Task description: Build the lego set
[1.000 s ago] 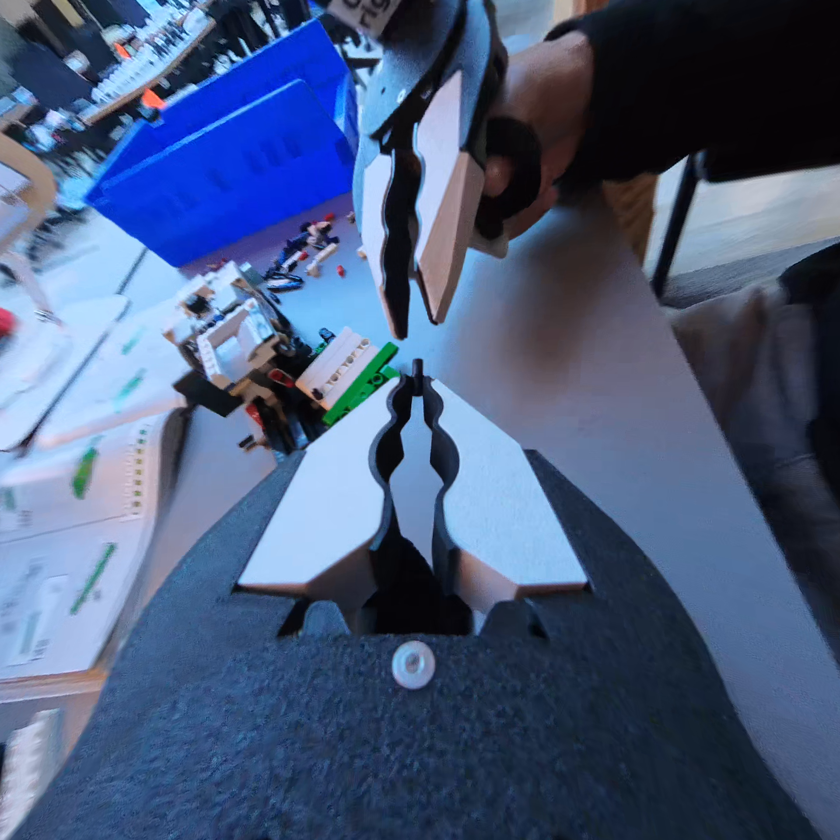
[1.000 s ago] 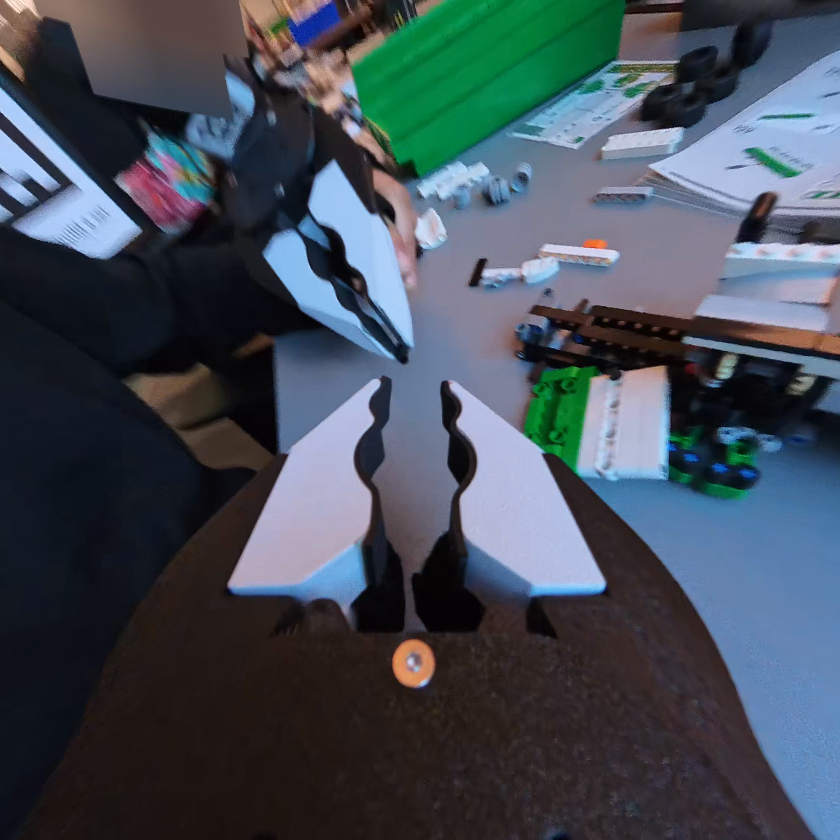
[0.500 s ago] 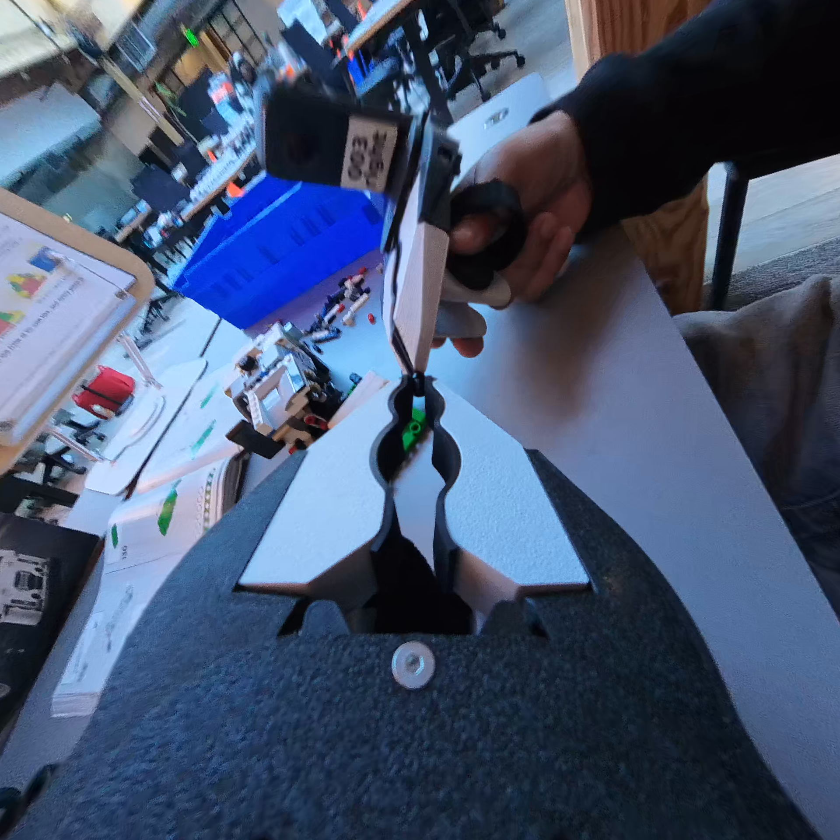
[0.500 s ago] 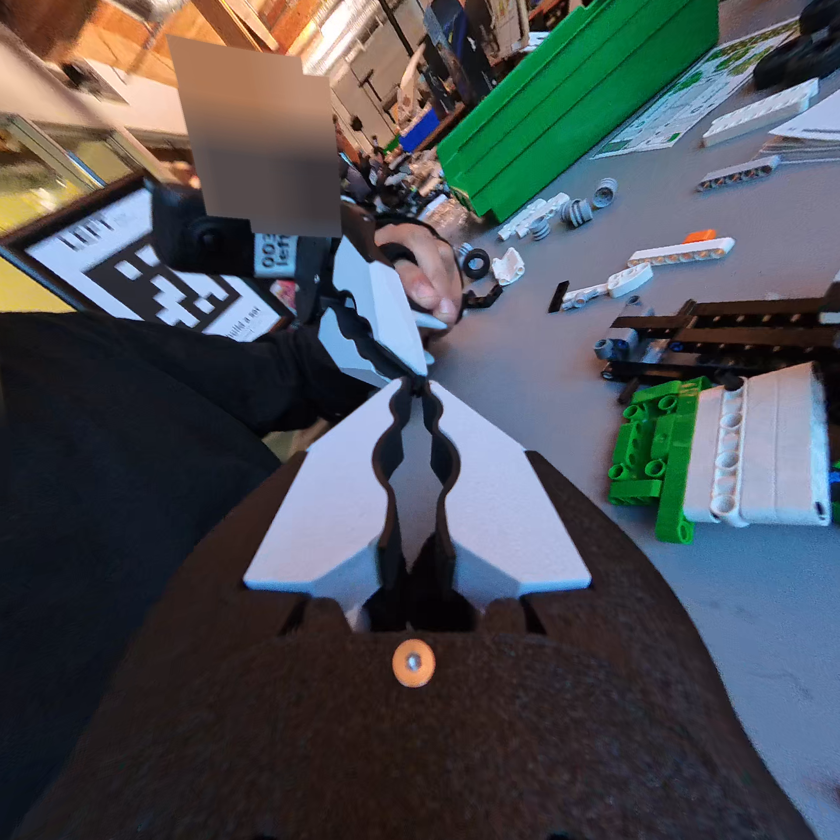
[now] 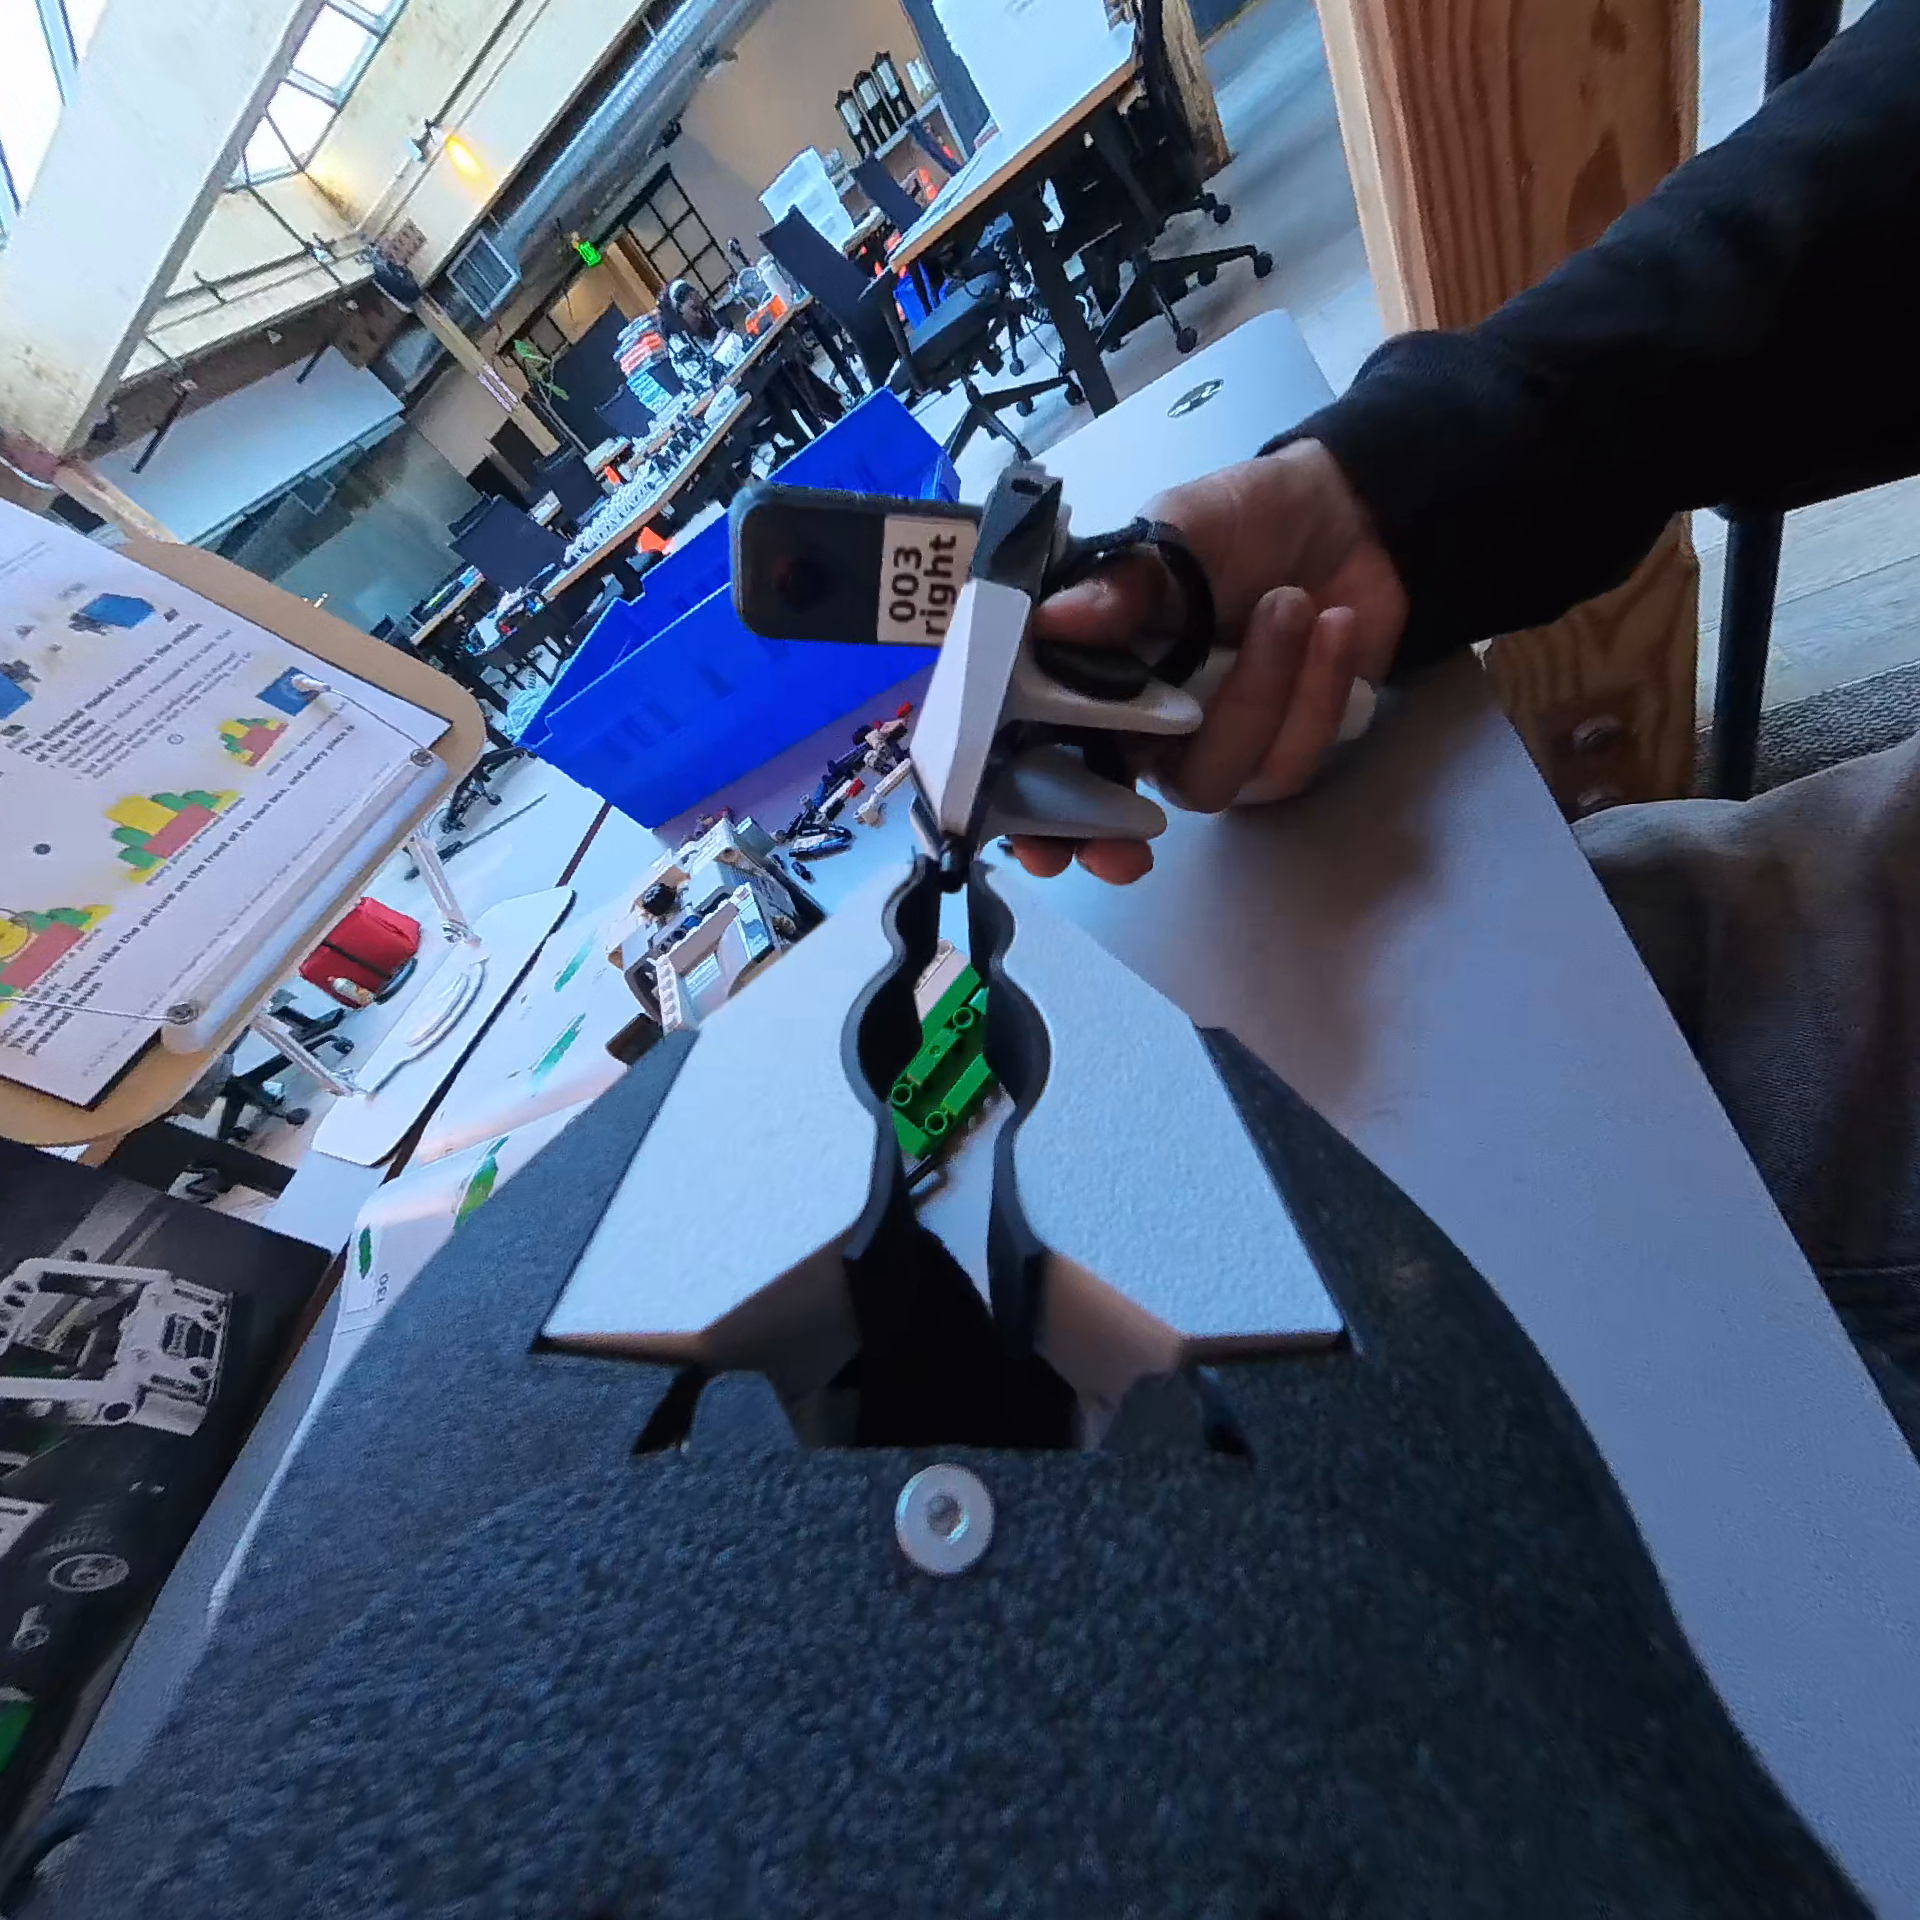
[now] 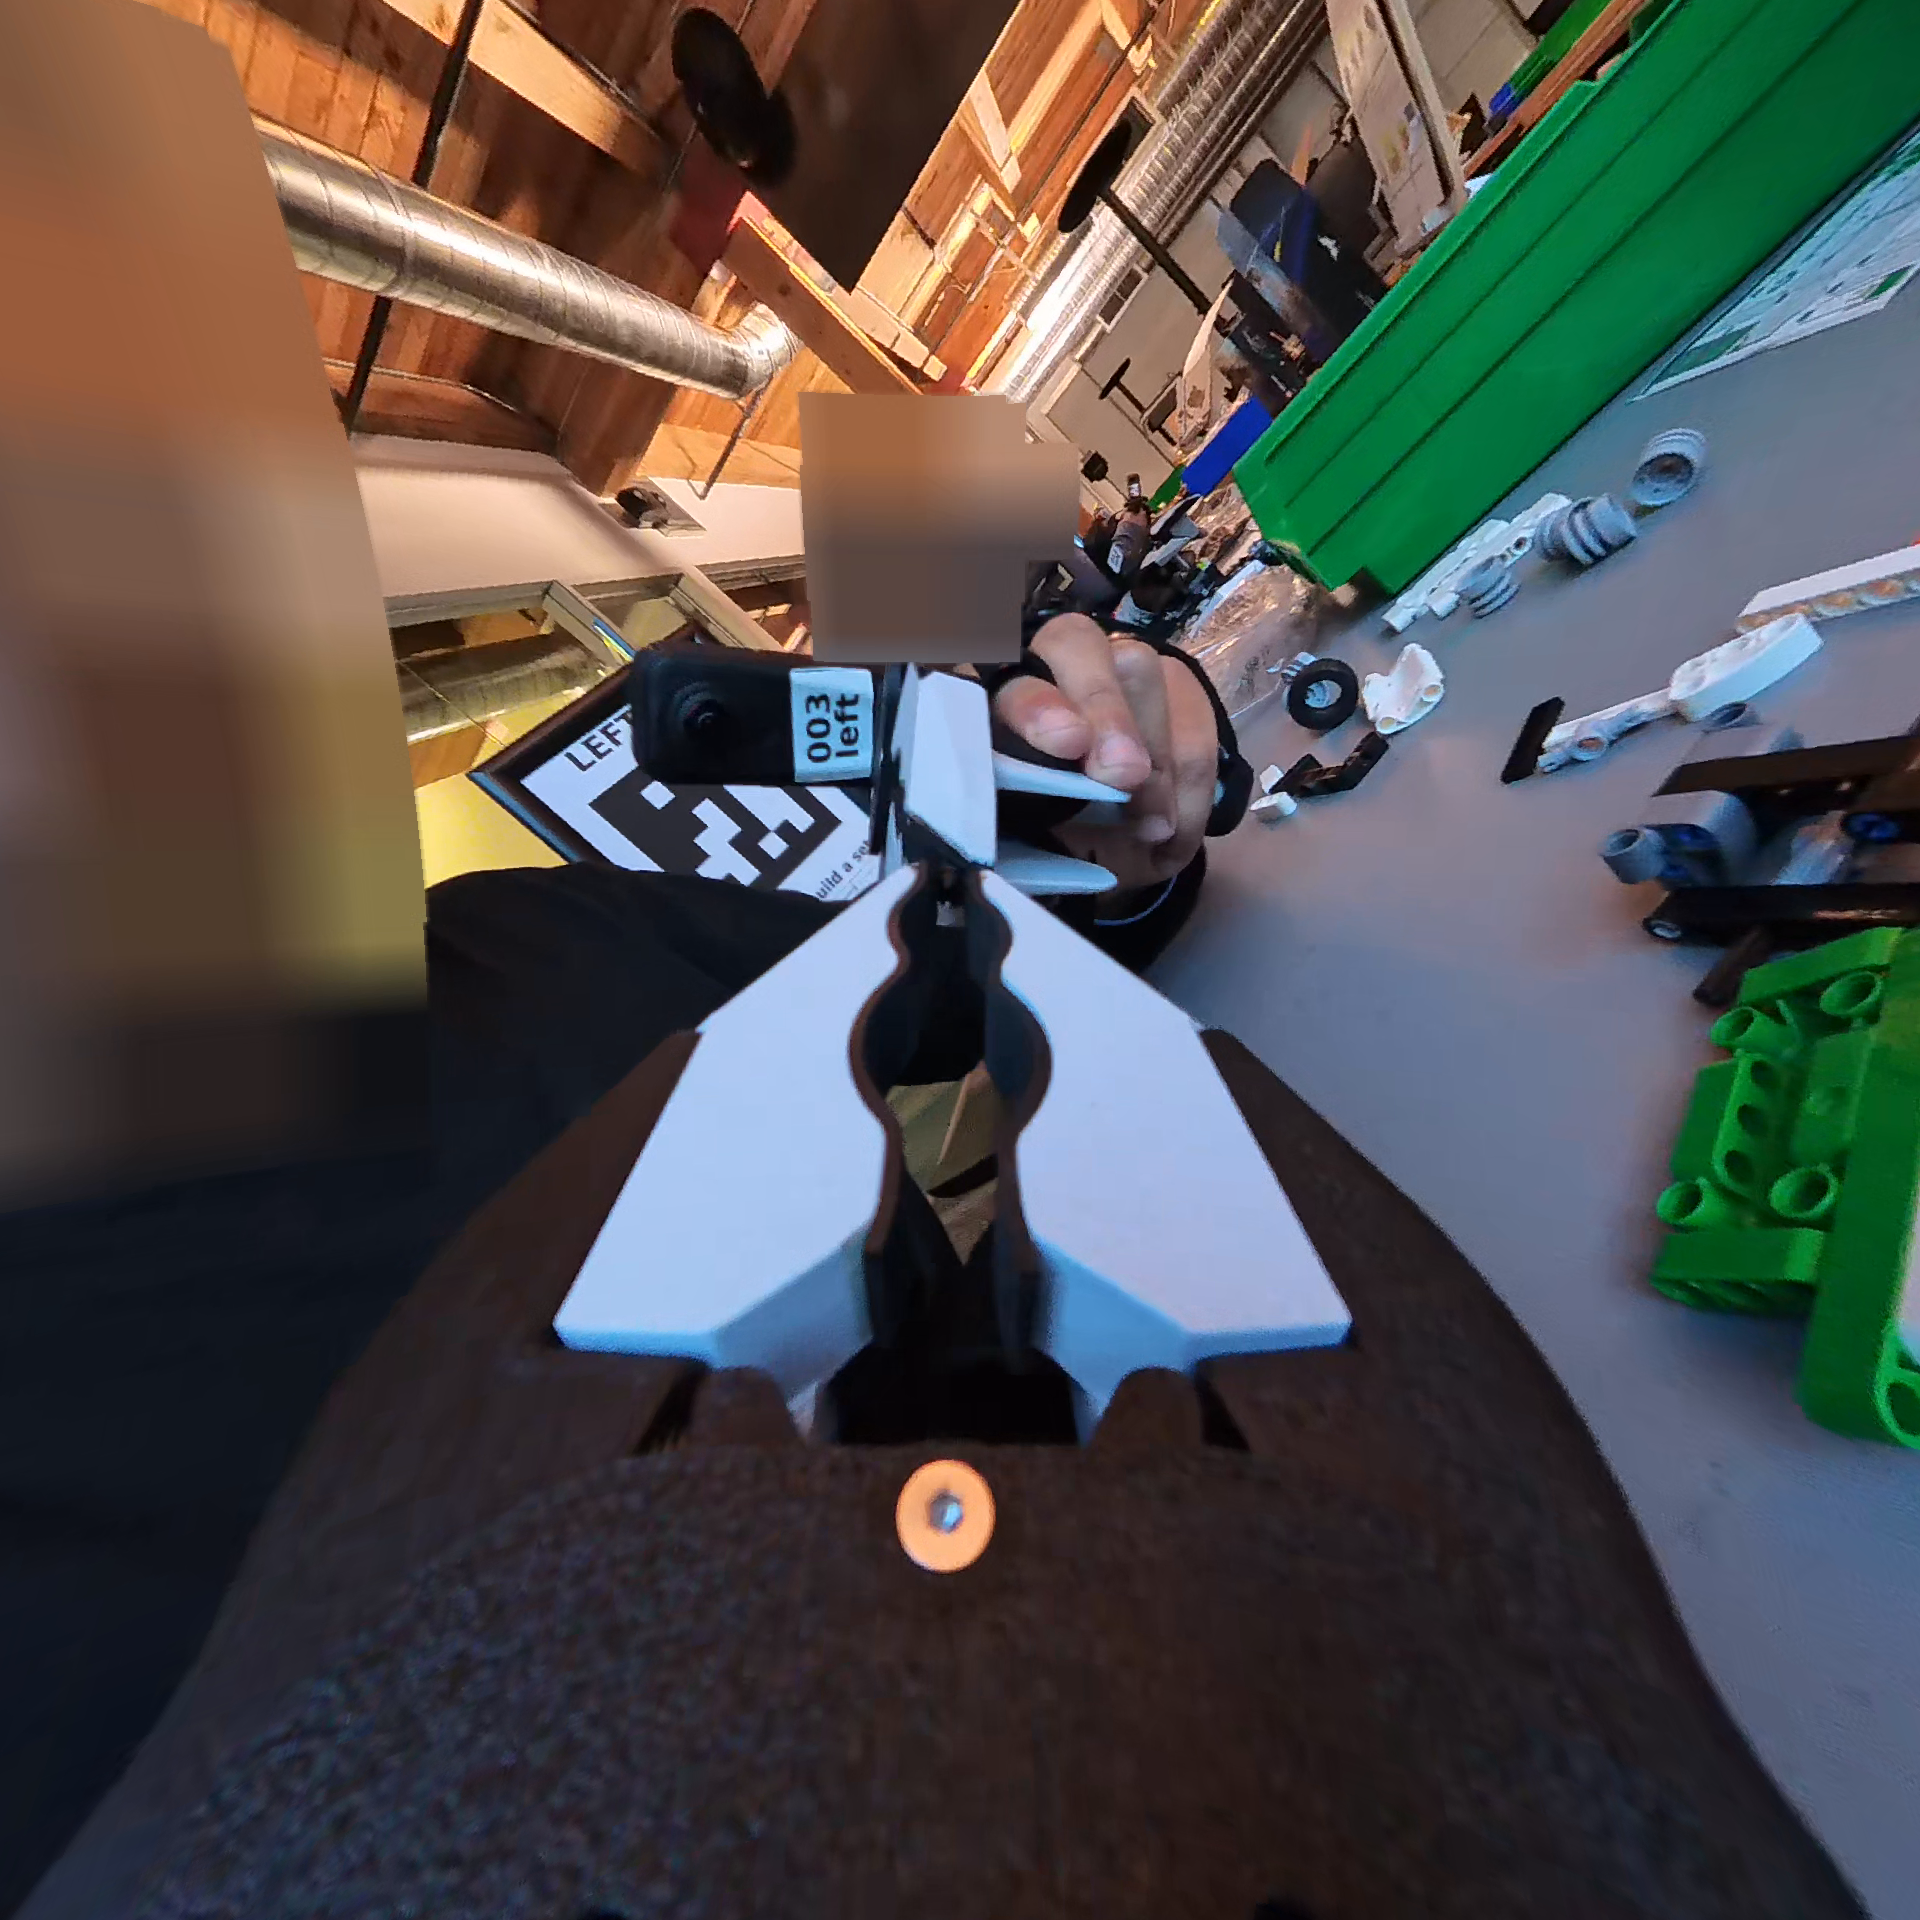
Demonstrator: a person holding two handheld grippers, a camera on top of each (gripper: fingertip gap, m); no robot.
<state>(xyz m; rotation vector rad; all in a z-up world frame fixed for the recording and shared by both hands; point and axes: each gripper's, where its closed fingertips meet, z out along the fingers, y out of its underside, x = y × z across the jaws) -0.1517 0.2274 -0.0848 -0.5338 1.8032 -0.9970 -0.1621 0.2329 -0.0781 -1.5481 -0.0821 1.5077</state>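
My left gripper (image 5: 945, 878) and my right gripper (image 6: 940, 883) meet tip to tip above the grey table (image 5: 1455, 1039). Both are shut, and a small black piece (image 5: 948, 881) sits pinched where the tips meet; its shape is too small to tell. The right gripper (image 5: 951, 831) points down at the left one's tips. The left gripper also shows in the right wrist view (image 6: 935, 821). A green lego block assembly (image 6: 1808, 1143) lies on the table, and it shows through the finger gap in the left wrist view (image 5: 940, 1070). The partly built white and black model (image 5: 717, 935) stands beyond it.
A blue bin (image 5: 727, 675) stands at the back, a green bin (image 6: 1558, 260) on the other side. Loose white and grey pieces (image 6: 1507, 540) and a small wheel (image 6: 1322, 694) lie scattered. Instruction sheets (image 5: 499, 1049) and a picture board on a stand (image 5: 208, 790) are at the left. Less than 4 cm separates the two grippers' tips.
The right gripper was open a second ago; it has closed and come tip to tip with the left. Both grippers have tilted up from the table.
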